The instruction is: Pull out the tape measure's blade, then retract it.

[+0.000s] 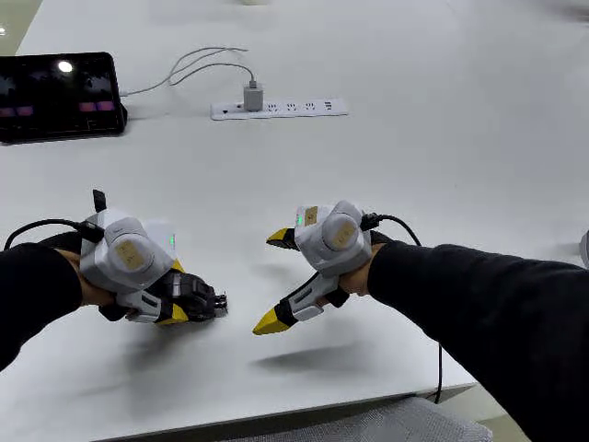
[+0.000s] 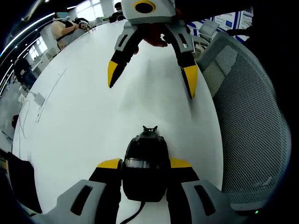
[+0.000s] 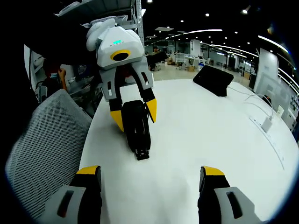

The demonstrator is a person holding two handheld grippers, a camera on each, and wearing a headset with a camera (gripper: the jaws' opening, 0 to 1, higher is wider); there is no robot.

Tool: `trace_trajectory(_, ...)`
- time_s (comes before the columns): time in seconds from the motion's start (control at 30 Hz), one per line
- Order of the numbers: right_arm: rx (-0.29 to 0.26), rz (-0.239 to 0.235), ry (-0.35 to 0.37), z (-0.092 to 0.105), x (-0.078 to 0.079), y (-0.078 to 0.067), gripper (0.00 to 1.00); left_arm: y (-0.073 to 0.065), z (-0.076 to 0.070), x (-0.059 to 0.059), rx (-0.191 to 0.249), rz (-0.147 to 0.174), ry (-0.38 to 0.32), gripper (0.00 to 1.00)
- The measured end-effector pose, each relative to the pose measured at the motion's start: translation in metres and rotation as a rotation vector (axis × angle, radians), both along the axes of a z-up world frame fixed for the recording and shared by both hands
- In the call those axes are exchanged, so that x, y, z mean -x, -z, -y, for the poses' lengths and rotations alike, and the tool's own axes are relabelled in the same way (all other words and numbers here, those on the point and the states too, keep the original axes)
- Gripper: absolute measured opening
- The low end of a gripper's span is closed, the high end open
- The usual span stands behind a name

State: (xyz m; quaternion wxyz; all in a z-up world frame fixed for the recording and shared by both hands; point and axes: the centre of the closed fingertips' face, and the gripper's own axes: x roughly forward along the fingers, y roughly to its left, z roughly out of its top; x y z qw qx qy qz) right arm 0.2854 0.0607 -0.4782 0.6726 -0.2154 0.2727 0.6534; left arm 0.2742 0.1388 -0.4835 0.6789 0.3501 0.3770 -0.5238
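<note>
A black tape measure (image 1: 197, 299) (image 2: 145, 163) (image 3: 137, 128) rests low over the white table (image 1: 386, 184), clamped between the yellow-tipped jaws of my left gripper (image 1: 179, 299) (image 2: 145, 163). Its blade hook (image 2: 149, 128) (image 3: 141, 154) sits at the case mouth, with the blade pulled in. My right gripper (image 1: 274, 281) (image 3: 147, 170) faces it from the right, open, jaws spread wide with nothing between them. In the left gripper view the right gripper (image 2: 152, 79) appears ahead, a short gap from the tape's tip.
A power strip (image 1: 279, 109) with a white charger and cable lies at the back. A dark tablet (image 1: 60, 95) sits at the far left. A grey mesh chair (image 2: 247, 126) (image 3: 42, 140) stands at the table's near edge.
</note>
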Motion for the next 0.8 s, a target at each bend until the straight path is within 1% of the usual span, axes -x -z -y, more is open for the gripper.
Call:
trace_trajectory(0.07,0.005,0.008,-0.008,-0.001,0.000,0.002,0.83,0.001,0.000,0.001,-0.005,0.006,-0.001,0.31)
trace_trajectory(0.13,0.011,0.005,-0.010,-0.001,0.001,0.004,0.81,0.001,0.000,0.002,-0.018,0.021,-0.003,0.31)
trace_trajectory(0.2,0.017,0.008,-0.013,-0.001,0.001,0.006,0.79,0.001,0.000,0.002,-0.027,0.026,-0.003,0.31)
trace_trajectory(0.3,0.025,0.008,-0.017,-0.001,0.001,0.010,0.74,0.002,0.000,0.001,-0.029,0.019,-0.005,0.31)
trace_trajectory(0.37,0.054,0.018,-0.036,-0.001,0.002,0.015,0.69,0.002,0.000,0.001,-0.029,0.014,-0.010,0.31)
trace_trajectory(0.43,0.056,0.019,-0.049,-0.003,0.004,0.016,0.61,0.002,0.000,0.001,-0.032,0.013,-0.010,0.31)
trace_trajectory(0.5,0.058,0.021,-0.057,-0.008,0.005,0.017,0.57,0.002,0.000,0.001,-0.033,0.012,-0.010,0.31)
trace_trajectory(0.53,0.052,0.009,-0.058,-0.011,0.006,0.017,0.57,0.003,0.000,0.000,-0.033,0.011,-0.010,0.31)
trace_trajectory(0.6,0.046,0.002,-0.067,-0.016,0.008,0.017,0.56,0.003,-0.001,0.000,-0.033,0.010,-0.010,0.31)
trace_trajectory(0.7,0.047,-0.002,-0.081,-0.022,0.011,0.018,0.52,0.004,-0.001,0.000,-0.033,0.008,-0.011,0.31)
trace_trajectory(0.8,0.053,-0.002,-0.098,-0.027,0.012,0.020,0.52,0.005,-0.001,-0.002,-0.033,0.006,-0.012,0.31)
